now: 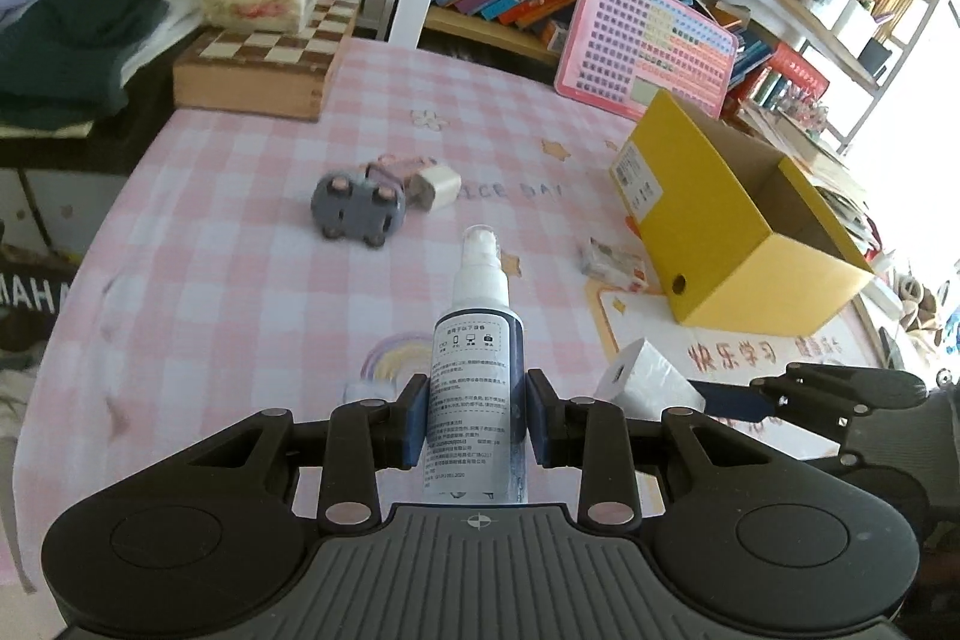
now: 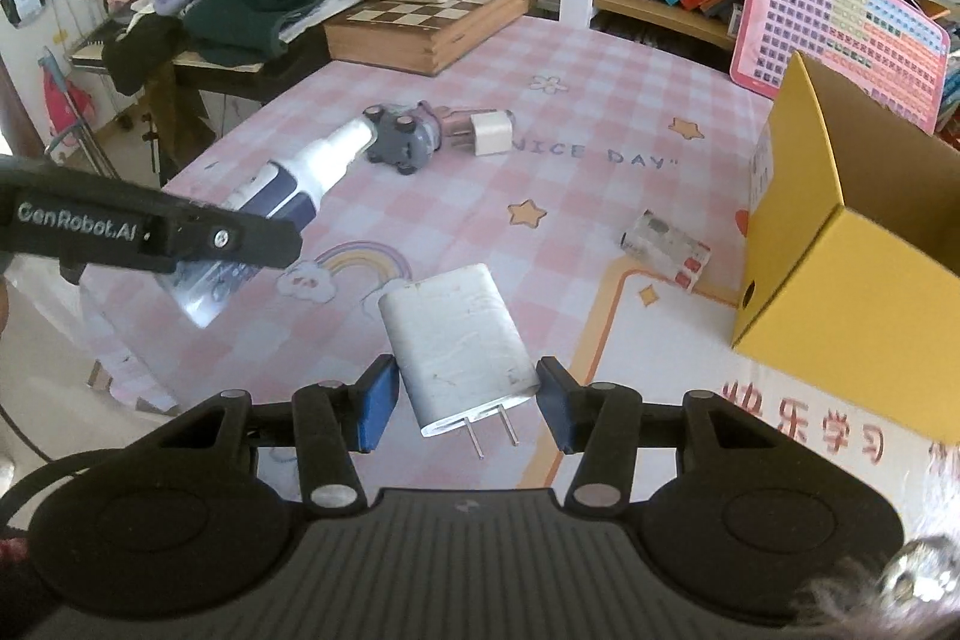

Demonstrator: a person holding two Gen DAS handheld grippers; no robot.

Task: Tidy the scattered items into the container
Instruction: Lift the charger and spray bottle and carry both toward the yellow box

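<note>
**Right of both tools: the open box, with two items already in hand**

Right of both tools, on the pink checked table [image 2: 600, 88], stands the yellow box [image 2: 852, 244], its open top facing up and its long side running away from the cameras toward the shelves. Every coming move turns on that bearing.

Left tool [image 1: 475, 415]: closed on a spray bottle [image 1: 477, 370], pads pressing the labelled body on both sides. The bottle's long axis runs forward along the fingers, nozzle away from the hand. It is clear of the table.

Right tool [image 2: 465, 406]: narrowed on a white charger [image 2: 459, 349], plug prongs pointing back toward the hand. The left pad meets the charger's side. The right pad appears at its edge, but contact there cannot be confirmed. The charger appears lifted.

Relative position: in the left wrist view the right tool sits between the left tool and the box, so the right hand is judged the nearer and should unload first.

Still loose on the table: a grey toy car [image 1: 359, 211] with a small white plug [image 1: 435, 187] touching it, well to the left of the box, and a small wrapped packet [image 2: 666, 247] just beside the box's near corner.

Risk noted: the bottle, carried lengthwise, will need tipping nozzle-down to clear the box wall.
</note>
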